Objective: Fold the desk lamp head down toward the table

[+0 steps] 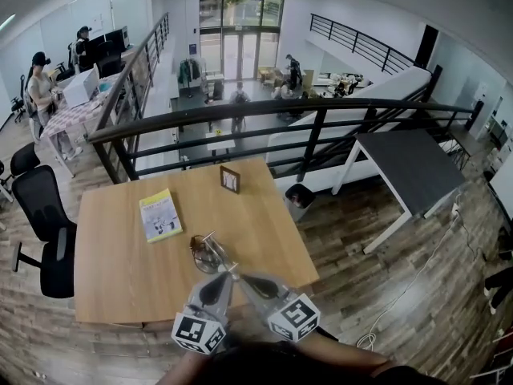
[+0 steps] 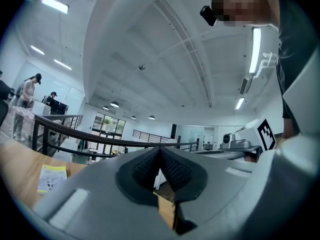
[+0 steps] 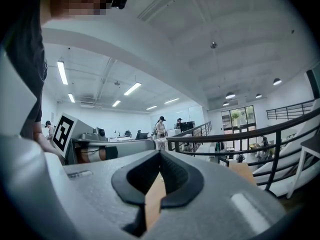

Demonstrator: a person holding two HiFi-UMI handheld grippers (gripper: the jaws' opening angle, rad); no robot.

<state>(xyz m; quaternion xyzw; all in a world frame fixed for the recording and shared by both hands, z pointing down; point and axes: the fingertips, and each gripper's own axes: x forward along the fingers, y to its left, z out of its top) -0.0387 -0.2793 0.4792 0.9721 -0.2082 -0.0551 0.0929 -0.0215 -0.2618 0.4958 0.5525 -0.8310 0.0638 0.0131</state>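
In the head view the desk lamp (image 1: 210, 251) stands near the front middle of the wooden table (image 1: 120, 271); from above it shows as a dark round head with thin metal arms. My left gripper (image 1: 227, 273) and right gripper (image 1: 243, 277) come in from the near edge, and their tips meet just to the near right of the lamp. I cannot tell whether either touches it. The left gripper view shows the left gripper (image 2: 160, 150) shut with nothing in it. The right gripper (image 3: 160, 153) is also shut and empty in its own view. Neither gripper view shows the lamp.
A yellow booklet (image 1: 159, 215) lies on the table's left part. A small picture frame (image 1: 230, 180) stands at the far edge. Behind the table runs a black railing (image 1: 264, 111). A black office chair (image 1: 44, 215) is at the left and a grey table (image 1: 409, 167) at the right.
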